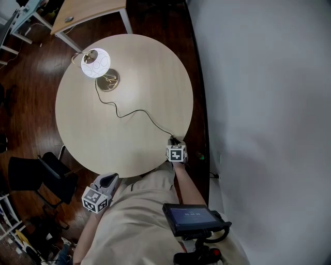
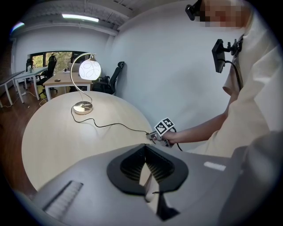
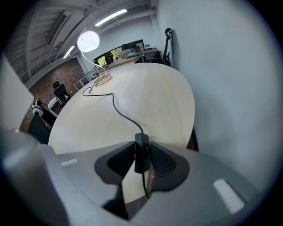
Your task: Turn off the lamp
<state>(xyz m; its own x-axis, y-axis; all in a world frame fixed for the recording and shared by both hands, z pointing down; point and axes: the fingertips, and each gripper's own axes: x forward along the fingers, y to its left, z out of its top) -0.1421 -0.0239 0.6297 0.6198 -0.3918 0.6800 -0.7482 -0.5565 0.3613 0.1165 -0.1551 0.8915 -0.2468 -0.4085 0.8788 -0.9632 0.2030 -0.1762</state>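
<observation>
The lamp [image 1: 95, 63] stands lit at the far left of the round table [image 1: 83, 140], its globe glowing white on a curved stem over a metal base [image 1: 107, 79]. Its black cord [image 1: 134, 111] snakes across to the near right edge. There my right gripper [image 1: 175, 142] is shut on the cord's black inline switch [image 3: 142, 152], which sits upright between the pads. The lit globe [image 3: 88, 40] shows far off in the right gripper view. My left gripper [image 1: 108, 181] hangs off the table's near edge by my body, jaws together with nothing in them [image 2: 145, 170].
A wooden desk [image 1: 88, 13] stands beyond the table. A black chair [image 1: 46, 176] sits at the near left on the dark wood floor. A white wall [image 1: 269, 103] runs close along the right. A black device [image 1: 191, 218] hangs at my chest.
</observation>
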